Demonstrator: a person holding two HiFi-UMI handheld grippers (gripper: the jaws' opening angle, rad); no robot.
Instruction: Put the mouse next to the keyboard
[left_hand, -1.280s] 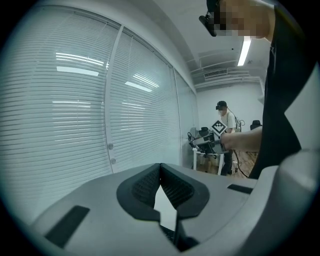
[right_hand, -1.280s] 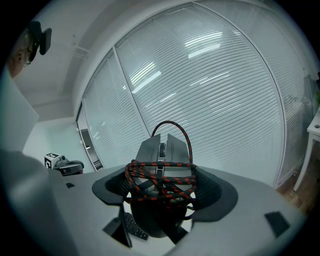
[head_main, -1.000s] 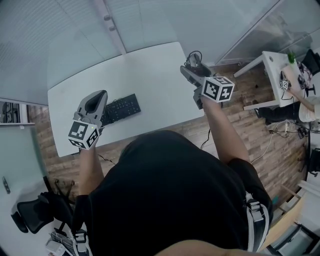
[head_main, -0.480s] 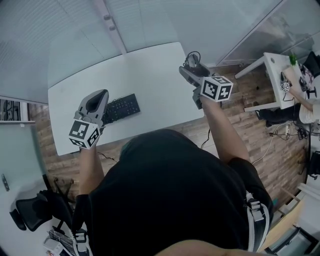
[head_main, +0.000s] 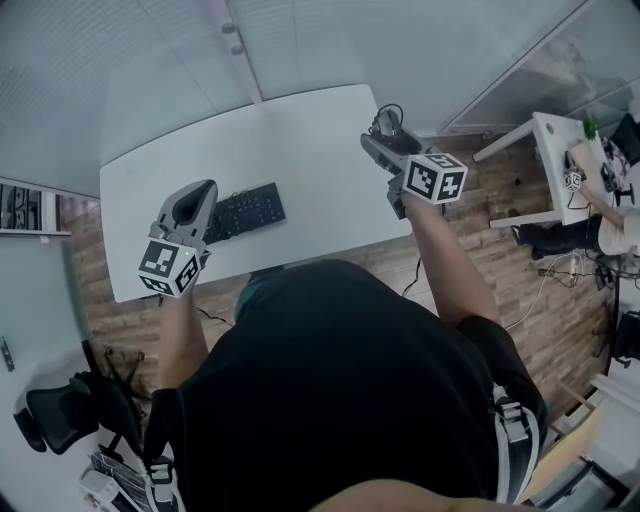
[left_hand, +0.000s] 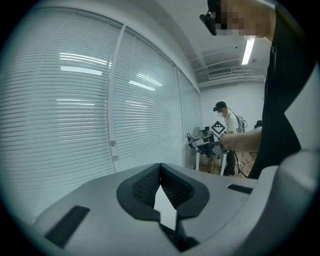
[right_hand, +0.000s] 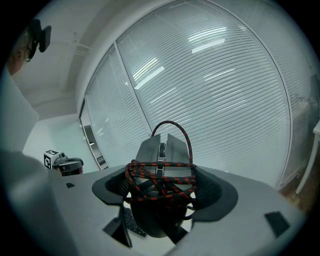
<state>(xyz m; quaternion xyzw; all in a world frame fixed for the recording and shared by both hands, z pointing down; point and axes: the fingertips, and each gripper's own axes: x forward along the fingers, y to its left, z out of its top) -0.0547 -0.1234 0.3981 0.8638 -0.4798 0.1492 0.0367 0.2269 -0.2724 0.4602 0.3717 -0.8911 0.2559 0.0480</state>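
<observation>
Right gripper (head_main: 386, 140) was clamped on the mouse (right_hand: 160, 150), jaws squeezing its flanks, nose pointing up and away from the camera. The red-and-black braided cable (right_hand: 161, 184) was wound around the body in several loops, one arching over the front. My guess: bundled so nothing trailed or snagged during the carry. In the head view the mouse hung in the air by the far right corner of the white surface (head_main: 300, 140), not resting on it.

The keyboard (head_main: 246, 211) lay on the left half of the surface, close to the near edge and well apart from the mouse. Bare surface lay off its right end, which looked like the natural landing spot.

Left gripper (head_main: 192, 198) hovered above the keyboard's left end, jaws together and nothing between them. It read as parked, out of the other gripper's way.

The grasp looked done and the carry and set-down remained. One risk was that loose loops could slip off on release and tip the mouse.
</observation>
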